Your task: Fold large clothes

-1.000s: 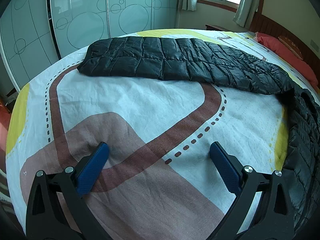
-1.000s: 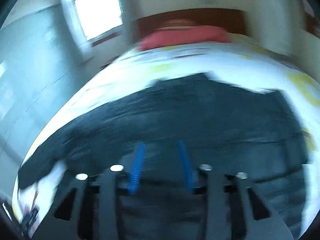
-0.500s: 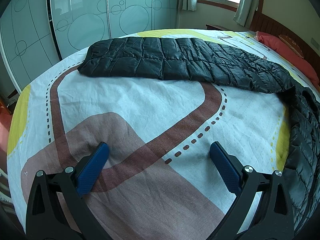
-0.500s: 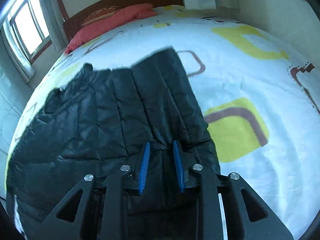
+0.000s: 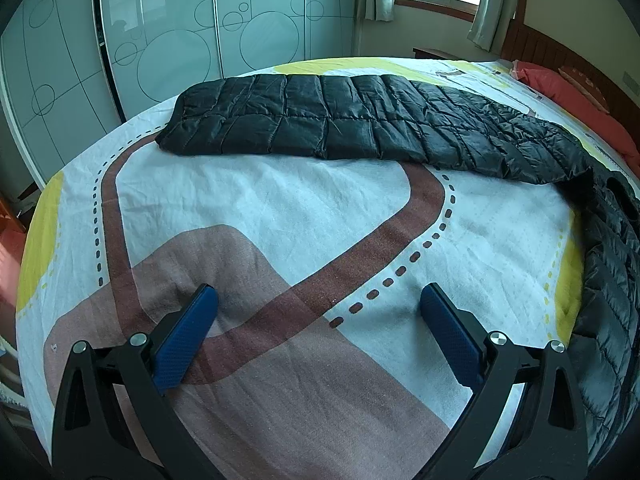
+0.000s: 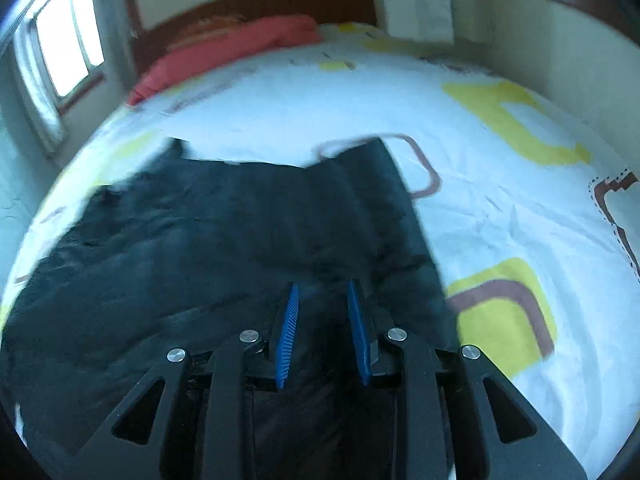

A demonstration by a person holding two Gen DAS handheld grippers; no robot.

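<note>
A black quilted down jacket [image 5: 360, 120] lies spread on the bed [image 5: 280, 216], one long padded stretch reaching toward the bed's far edge by the wardrobe doors [image 5: 180, 40] and the rest running along the side nearer the red pillow [image 6: 224, 48] at the headboard. The right gripper [image 6: 322, 332] sits over the near part of the jacket with its fingers narrow and dark fabric bunched between the blue pads; they appear to pinch a fold of it, though the blur in the right wrist view makes the bite hard to judge. The left gripper [image 5: 316, 332] hangs above bare bedsheet near the bed's front edge, fingers wide apart and holding nothing, well apart from the jacket. The main risk is that the slippery, puffy shell slides out of a shallow pinch when it is pulled, dropping the fold halfway. With only one side held, the far stretch would likely drag and twist across the sheet, giving a skewed fold or rucking the sheet beneath. Grabbing only the top layer would let the lower layer stay behind and bunch. The jacket's end near the far edge could also slip off the bed if it is tugged that way.
</note>
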